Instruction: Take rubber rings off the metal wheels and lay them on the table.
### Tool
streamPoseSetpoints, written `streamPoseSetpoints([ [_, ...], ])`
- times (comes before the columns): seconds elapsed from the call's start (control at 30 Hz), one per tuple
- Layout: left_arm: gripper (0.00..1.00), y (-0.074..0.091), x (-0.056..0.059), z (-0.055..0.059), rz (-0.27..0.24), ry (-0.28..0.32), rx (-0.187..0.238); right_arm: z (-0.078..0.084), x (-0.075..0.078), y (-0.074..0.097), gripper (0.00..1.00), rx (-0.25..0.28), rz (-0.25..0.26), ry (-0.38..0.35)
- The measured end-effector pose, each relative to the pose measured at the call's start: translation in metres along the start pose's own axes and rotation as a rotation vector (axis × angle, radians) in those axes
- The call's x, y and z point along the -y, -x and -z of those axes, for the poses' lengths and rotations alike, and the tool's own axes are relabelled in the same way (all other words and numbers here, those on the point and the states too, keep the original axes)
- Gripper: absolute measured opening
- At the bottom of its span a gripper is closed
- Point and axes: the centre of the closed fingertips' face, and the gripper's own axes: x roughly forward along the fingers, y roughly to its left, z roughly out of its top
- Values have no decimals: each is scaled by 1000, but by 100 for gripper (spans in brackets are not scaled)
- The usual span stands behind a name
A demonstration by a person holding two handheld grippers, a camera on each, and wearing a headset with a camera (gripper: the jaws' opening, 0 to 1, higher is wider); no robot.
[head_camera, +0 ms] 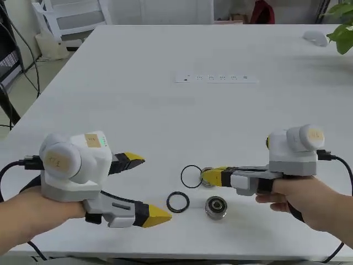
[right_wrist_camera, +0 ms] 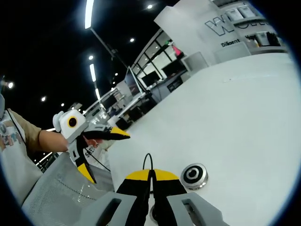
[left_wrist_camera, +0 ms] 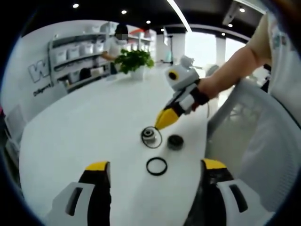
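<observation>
1. Rubber rings, two in all, both black round loops. The thin ring (head_camera: 182, 175) is wire-slim, and the thicker ring (head_camera: 169, 202) is a flat band lying on the desk (head_camera: 165, 110).
2. The thin ring sits at the tip of the right gripper (head_camera: 205, 176). In the right gripper view a thin black line rises from the seam of that gripper's jaws, which are pressed together and appear to pinch it.
3. In the left gripper view the thin ring loops loosely around the first wheel (left_wrist_camera: 149, 135). I cannot tell whether they still touch.
4. There are two metal wheels, small, round and shiny grey with dark centres. The second wheel (head_camera: 215, 207) stands bare, just beside the thicker ring and apart from it.
5. The left gripper (head_camera: 146, 187) hangs over the desk with its jaws spread wide and nothing between them. Its lower yellow tip is near the thicker ring without touching it.
6. Both grippers have smooth white bodies, dark jaws and yellow pointed tips.
7. The desk is white, smooth and matte. All four pieces cluster near its front edge.
8. Beyond them a broad bare stretch runs to a flush socket strip (head_camera: 216, 78), with more open surface behind that.
9. Green leaves (head_camera: 343, 34) hang in at the far right corner.
</observation>
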Motion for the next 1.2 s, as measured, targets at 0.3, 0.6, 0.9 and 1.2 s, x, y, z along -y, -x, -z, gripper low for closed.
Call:
streamPoseSetpoints([
  [0.3, 81, 8, -2, 5, -12, 9, -7, 10, -9, -10, 0, -44, -19, -6],
  [0.6, 83, 11, 0, 9, -12, 15, -10, 24, -15, -21, 0, -101, -34, -12],
  [0.9, 83, 14, 0, 17, -16, 19, -20, 33, -15, -25, 0, -142, -33, -20],
  [1.2, 83, 15, 0, 19, -13, 18, -22, 40, -12, -30, 0, -178, -30, -18],
])
